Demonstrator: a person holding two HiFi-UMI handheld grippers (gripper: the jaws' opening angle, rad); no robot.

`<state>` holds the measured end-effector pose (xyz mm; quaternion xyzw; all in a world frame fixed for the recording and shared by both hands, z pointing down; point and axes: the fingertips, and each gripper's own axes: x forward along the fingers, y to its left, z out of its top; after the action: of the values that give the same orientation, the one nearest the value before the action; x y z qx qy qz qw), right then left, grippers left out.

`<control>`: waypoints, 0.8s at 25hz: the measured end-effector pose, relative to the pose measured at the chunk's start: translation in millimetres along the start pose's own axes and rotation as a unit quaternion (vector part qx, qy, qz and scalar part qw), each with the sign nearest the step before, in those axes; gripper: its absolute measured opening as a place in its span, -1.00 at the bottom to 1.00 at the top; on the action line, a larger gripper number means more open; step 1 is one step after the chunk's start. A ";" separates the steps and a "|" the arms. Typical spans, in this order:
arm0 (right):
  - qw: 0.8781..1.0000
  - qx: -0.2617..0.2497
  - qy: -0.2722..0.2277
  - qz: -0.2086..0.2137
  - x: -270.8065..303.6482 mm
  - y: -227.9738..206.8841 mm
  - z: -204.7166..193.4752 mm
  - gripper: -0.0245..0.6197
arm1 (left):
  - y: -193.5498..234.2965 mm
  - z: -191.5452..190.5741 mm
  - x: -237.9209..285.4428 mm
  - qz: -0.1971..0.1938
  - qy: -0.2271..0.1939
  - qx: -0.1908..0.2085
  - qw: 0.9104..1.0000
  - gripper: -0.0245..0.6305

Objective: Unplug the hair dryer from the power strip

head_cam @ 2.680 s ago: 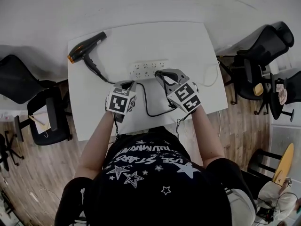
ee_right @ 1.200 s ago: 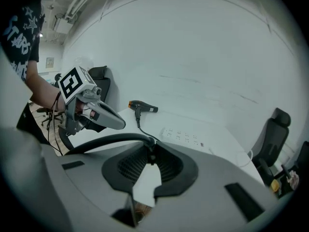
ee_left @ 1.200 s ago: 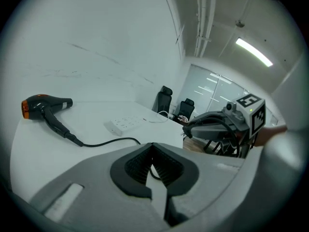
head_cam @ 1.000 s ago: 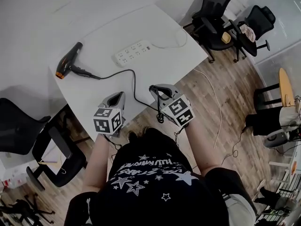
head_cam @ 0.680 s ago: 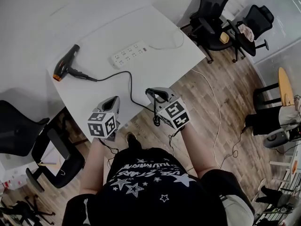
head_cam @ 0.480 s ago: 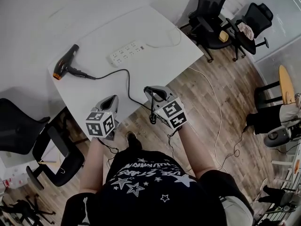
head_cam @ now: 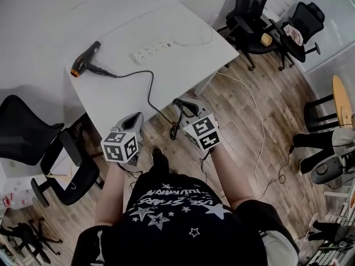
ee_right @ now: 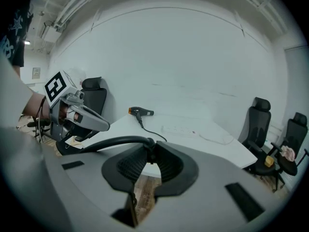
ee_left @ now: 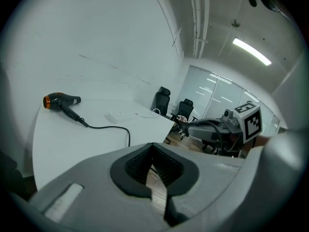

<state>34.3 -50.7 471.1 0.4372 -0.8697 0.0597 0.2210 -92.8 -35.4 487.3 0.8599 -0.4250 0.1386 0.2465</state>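
One hair dryer [head_cam: 86, 60] and one power strip [head_cam: 150, 50] lie well ahead of both grippers. The left gripper [head_cam: 135, 117] is closed and empty. The right gripper [head_cam: 182, 103], jaws just eased slightly wider, clamps the single cord [head_cam: 150, 87].

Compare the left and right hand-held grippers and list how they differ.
The right hand-held gripper is clamped on the hair dryer's thin black cord. The left hand-held gripper has its jaws together on nothing. The cord trails from the right one back onto the white table, while nothing links the left one to it. Both are grey, carry a black-and-white marker cube and point toward the table.
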 end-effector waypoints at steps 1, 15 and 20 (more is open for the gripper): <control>1.000 0.004 0.000 -0.004 -5.1 1.9 -2.7 -0.72 | -3.6 -3.9 -5.3 0.002 0.000 0.000 1.000 -0.90; 0.999 0.031 0.002 -0.033 -67.5 25.6 -38.8 -0.73 | -48.6 -53.7 -83.7 0.045 -0.025 -0.013 0.999 -0.90; 0.999 0.035 0.005 -0.026 -74.5 39.6 -47.4 -0.73 | -56.4 -64.0 -102.6 0.058 -0.026 -0.017 0.998 -0.90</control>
<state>57.6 42.2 484.6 0.4666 -0.8544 0.0866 0.2116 -111.1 96.4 477.9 0.8326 -0.4832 0.1227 0.2414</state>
